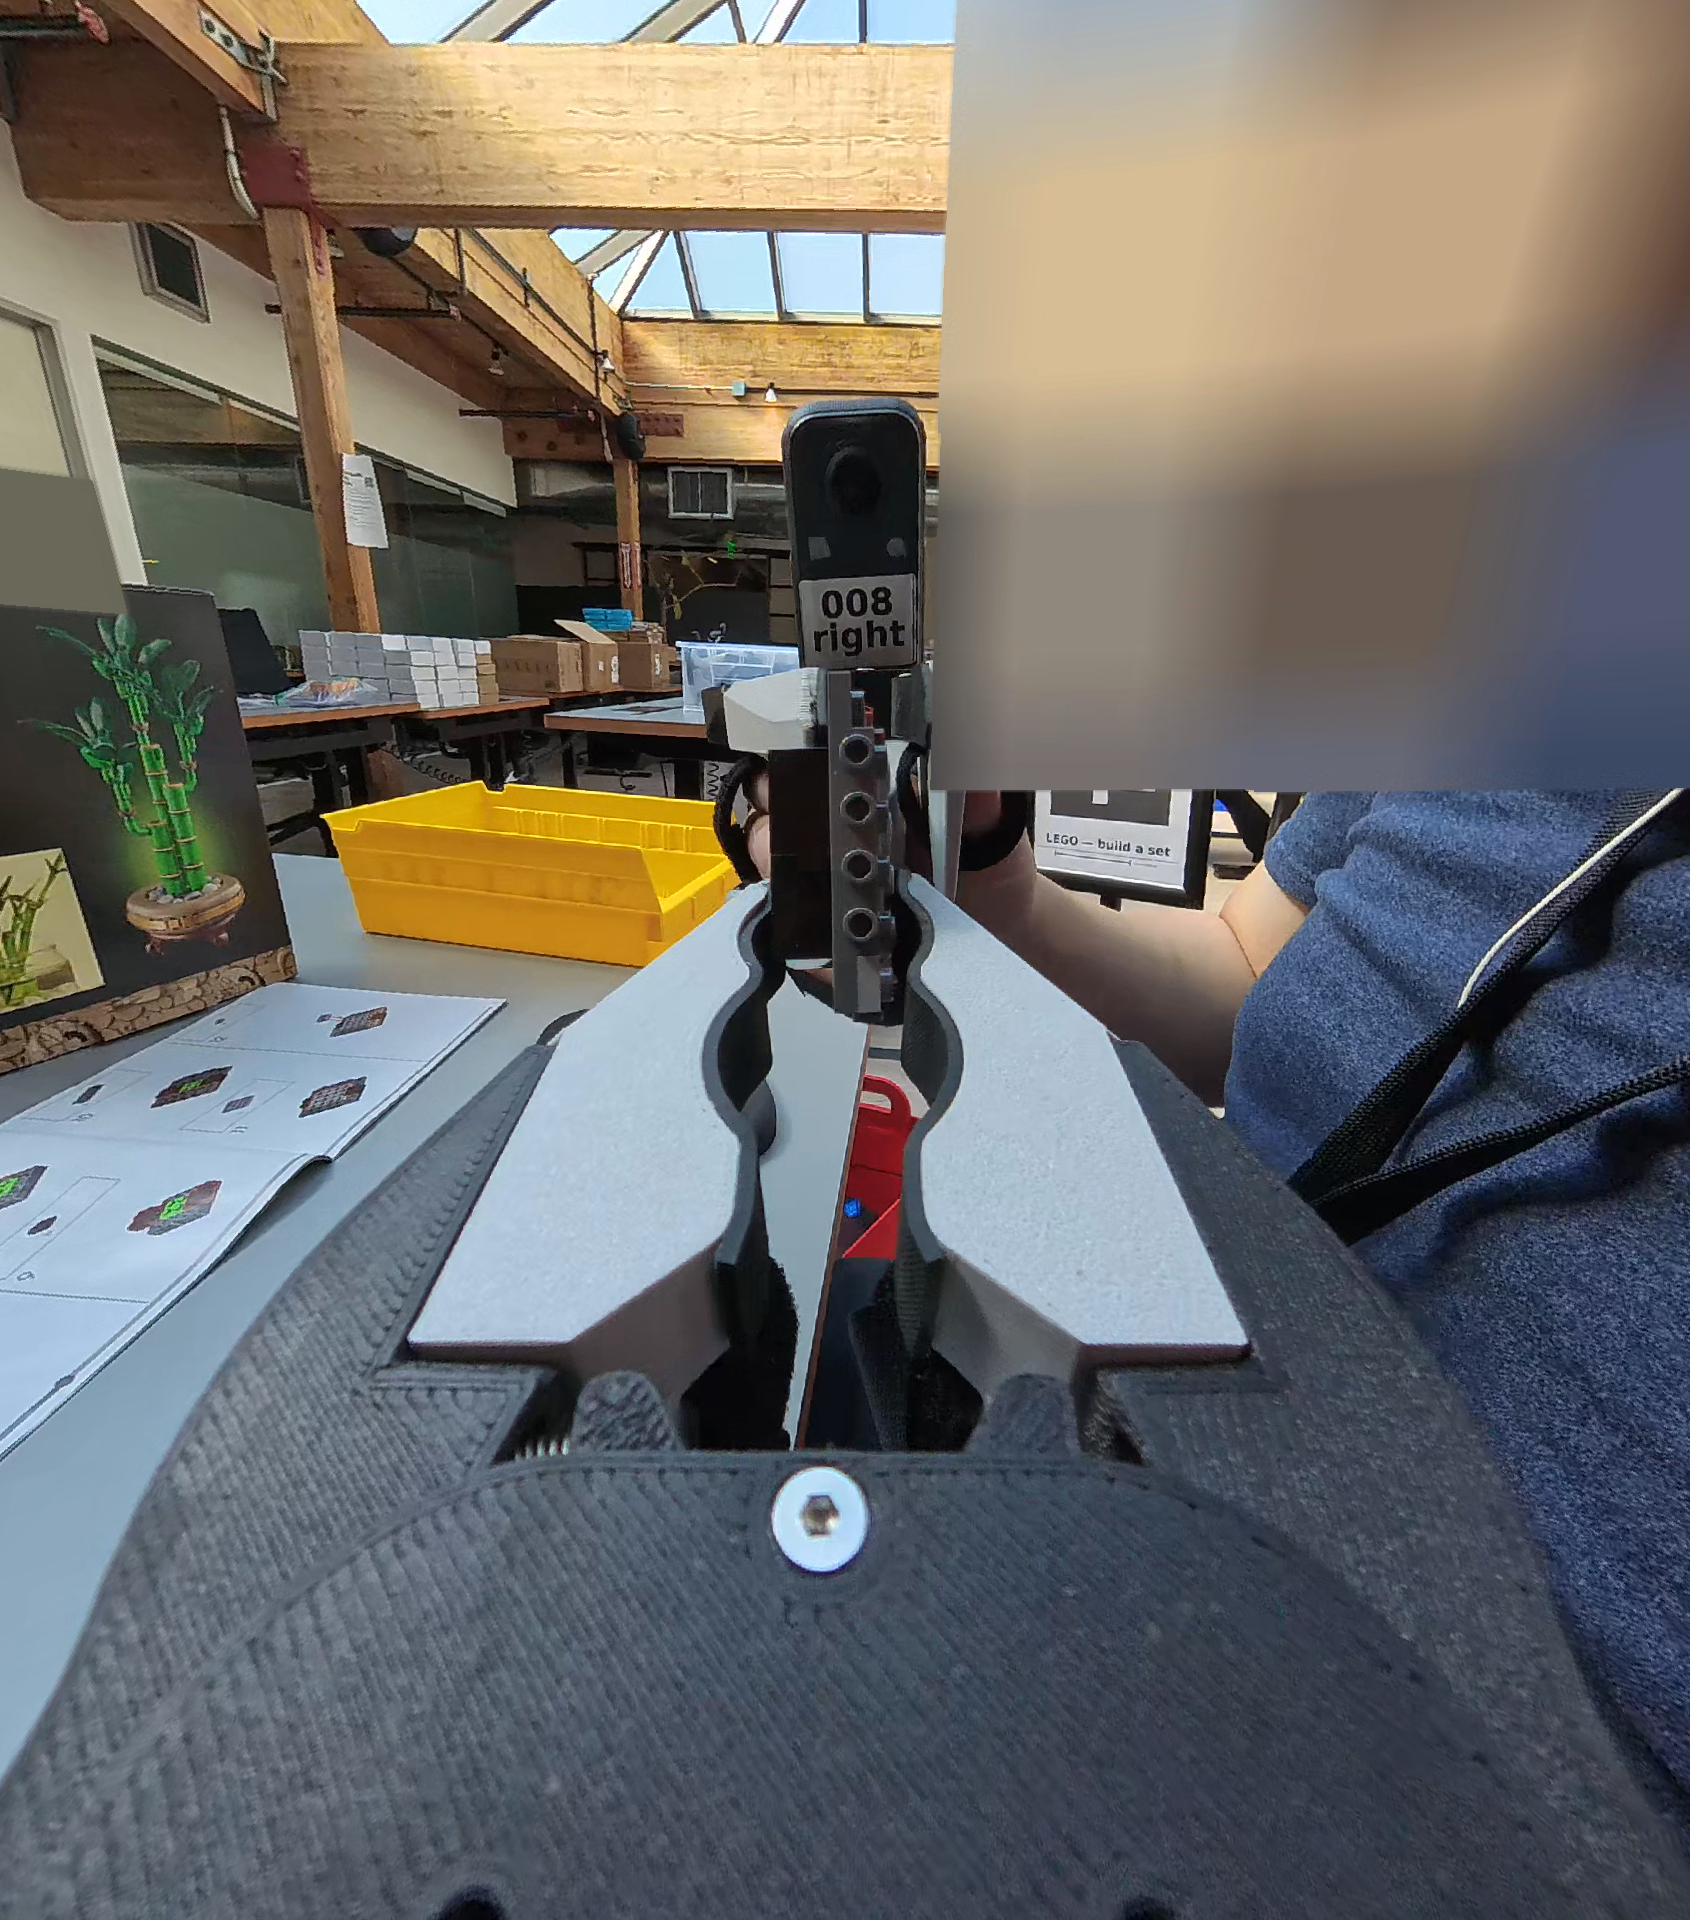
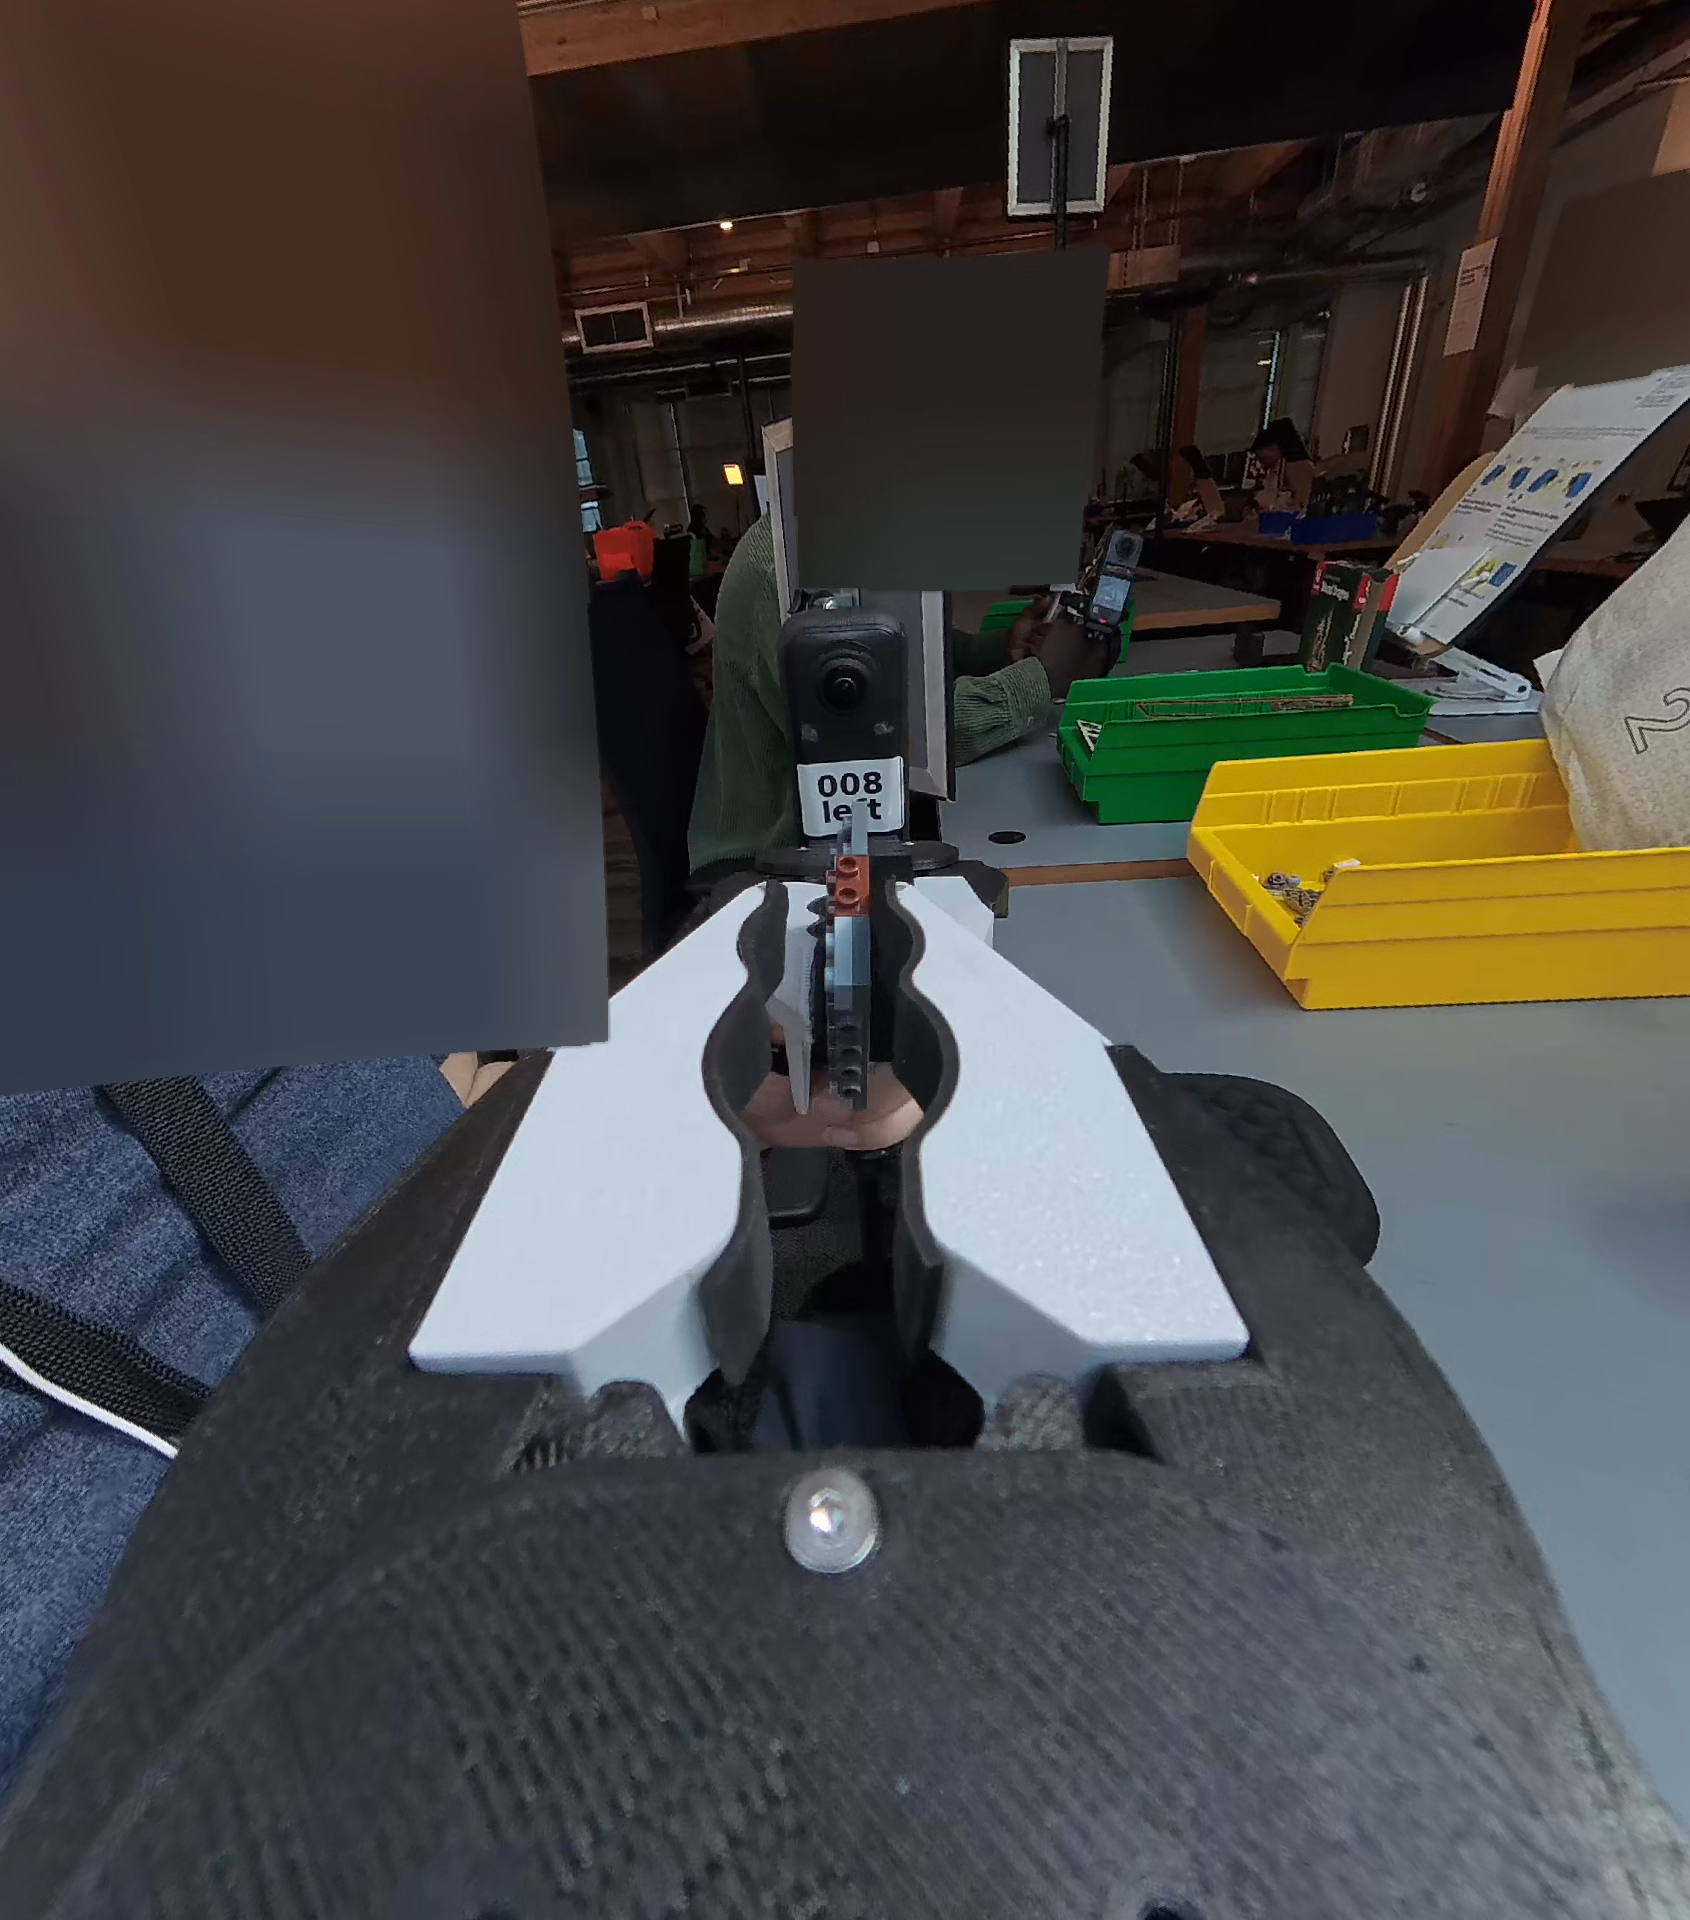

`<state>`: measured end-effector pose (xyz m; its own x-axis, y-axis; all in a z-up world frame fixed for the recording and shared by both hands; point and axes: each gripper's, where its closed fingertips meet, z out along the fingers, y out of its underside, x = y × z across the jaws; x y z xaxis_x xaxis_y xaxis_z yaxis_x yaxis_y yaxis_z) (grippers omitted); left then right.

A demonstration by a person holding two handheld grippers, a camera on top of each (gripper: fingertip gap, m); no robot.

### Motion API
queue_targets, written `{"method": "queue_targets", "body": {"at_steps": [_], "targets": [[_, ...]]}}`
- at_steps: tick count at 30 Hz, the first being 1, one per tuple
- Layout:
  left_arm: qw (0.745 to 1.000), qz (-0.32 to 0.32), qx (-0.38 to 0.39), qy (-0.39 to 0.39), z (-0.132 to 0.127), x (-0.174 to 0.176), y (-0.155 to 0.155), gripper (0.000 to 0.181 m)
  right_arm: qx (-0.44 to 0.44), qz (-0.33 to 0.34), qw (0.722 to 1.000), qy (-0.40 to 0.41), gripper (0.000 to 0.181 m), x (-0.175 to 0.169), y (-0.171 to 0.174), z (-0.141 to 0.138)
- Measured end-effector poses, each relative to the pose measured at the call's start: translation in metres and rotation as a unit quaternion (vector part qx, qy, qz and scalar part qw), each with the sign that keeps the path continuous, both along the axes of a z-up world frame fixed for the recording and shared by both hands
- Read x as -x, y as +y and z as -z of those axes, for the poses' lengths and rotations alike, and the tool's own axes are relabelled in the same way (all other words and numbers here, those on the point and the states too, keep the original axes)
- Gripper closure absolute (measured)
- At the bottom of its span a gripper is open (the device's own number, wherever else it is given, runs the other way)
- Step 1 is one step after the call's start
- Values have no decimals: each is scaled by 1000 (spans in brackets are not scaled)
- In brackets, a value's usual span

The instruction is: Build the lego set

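Observation:
A small lego assembly is held in the air between both grippers, which face each other. In the left wrist view it is a grey beam with a row of holes (image 1: 857, 831) joined to a dark block (image 1: 799, 862). My left gripper (image 1: 841, 909) is shut on its lower end. The right gripper's grey finger (image 1: 768, 712) touches its top, under that gripper's camera. In the right wrist view my right gripper (image 2: 833, 904) is shut on the same assembly (image 2: 846, 987), which has a red-brown piece (image 2: 848, 883) at its far end. A finger (image 2: 799, 1029) of the left gripper lies along it.
The grey table (image 1: 321, 894) carries a yellow bin (image 1: 529, 873), the set's box (image 1: 72, 810) and an open instruction booklet (image 1: 197, 1122). The right wrist view shows a yellow bin (image 2: 1495, 894) with small parts, a green bin (image 2: 1236, 727), a paper bag (image 2: 1682, 707) and a person in a green sleeve (image 2: 747, 707). Less than 4 cm separates the two grippers' tips.

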<state>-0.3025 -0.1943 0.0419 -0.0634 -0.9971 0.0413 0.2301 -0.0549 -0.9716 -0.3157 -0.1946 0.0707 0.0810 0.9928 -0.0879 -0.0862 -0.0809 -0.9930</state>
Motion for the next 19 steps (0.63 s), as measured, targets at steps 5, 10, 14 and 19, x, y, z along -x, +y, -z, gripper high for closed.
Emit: {"method": "queue_targets", "body": {"at_steps": [5,10,14,19], "targets": [[1000,-8,3,8,3,-2,2,163,-16,24,999,-20,171,-4,7,2],[998,-9,55,-6,-5,6,13,163,-111,125,986,-17,157,-60,41,-45],[988,-8,150,34,3,12,31,163,-50,189,960,-202,154,-91,96,23],[944,-8,295,145,46,13,49,163,17,127,895,-428,150,-103,107,156]]}}
